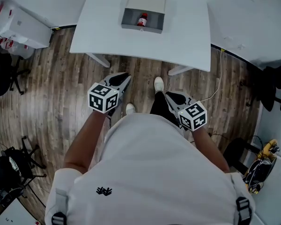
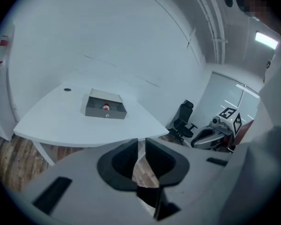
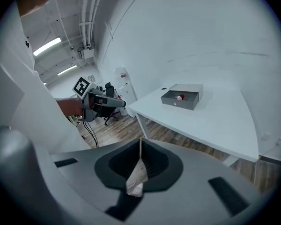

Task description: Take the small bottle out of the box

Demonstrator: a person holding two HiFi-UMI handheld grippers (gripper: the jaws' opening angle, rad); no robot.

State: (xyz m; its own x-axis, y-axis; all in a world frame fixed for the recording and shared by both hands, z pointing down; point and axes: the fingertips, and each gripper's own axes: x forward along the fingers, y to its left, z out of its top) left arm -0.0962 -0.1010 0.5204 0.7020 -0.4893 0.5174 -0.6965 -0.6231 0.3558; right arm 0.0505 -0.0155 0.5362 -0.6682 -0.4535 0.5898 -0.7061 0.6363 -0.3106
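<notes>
Far off, 1 small bottle (image 1: 142, 20), red and white, lies in 1 grey box (image 1: 130, 18) on 1 white table (image 1: 187, 36); 2 grippers, both empty: left gripper (image 2: 141, 144) slightly apart, right gripper (image 3: 140, 144) tips together

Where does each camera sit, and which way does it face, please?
Head view: on the head, steeply down at table and floor; shirt, arms, left gripper, right gripper show.
Left gripper view: behind its own jaws, facing the table; right gripper shows.
Right gripper view: likewise; left gripper and hand show.
All share the box with the small bottle.
</notes>
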